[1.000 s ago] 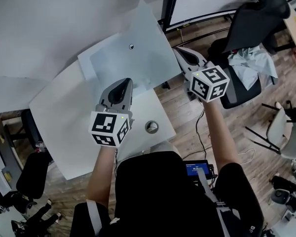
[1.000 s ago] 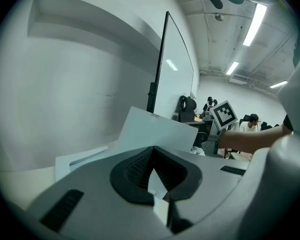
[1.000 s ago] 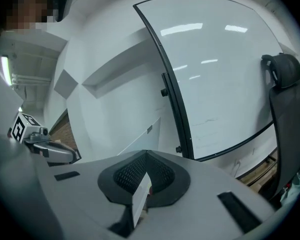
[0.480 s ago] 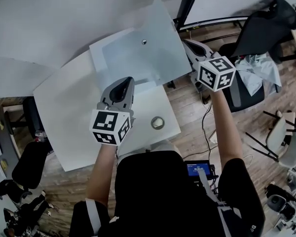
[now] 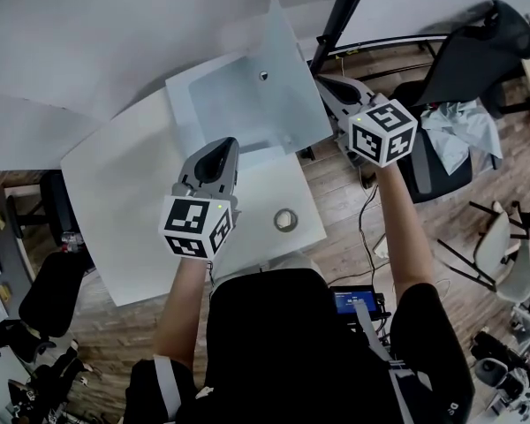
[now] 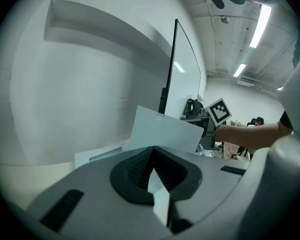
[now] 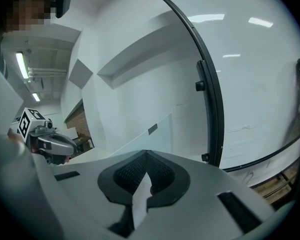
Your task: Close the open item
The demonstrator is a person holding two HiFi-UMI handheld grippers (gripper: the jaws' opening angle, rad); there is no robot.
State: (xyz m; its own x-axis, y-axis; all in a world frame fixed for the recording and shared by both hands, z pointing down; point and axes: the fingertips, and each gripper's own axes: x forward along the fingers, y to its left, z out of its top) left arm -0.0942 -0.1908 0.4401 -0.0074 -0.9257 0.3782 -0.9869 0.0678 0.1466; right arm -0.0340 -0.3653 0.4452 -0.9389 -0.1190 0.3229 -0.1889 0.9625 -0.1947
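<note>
The open item is a flat pale case on the white table, like a laptop. Its lid stands raised along the right side, with a small dark dot on its inner face. My right gripper is shut and sits just behind the lid's outer face; whether it touches is hidden. My left gripper is shut with nothing held, its tip close to the case's near edge. In the left gripper view the lid rises ahead. In the right gripper view the lid fills the space ahead.
A ring-shaped roll lies on the table near its front right corner. A black whiteboard post stands just behind the lid. Black office chairs sit at right and lower left. A wooden floor surrounds the table.
The lid has swung up from a shallow tilt to steeply raised, with my right gripper moving left behind it. My left gripper has stayed in place.
</note>
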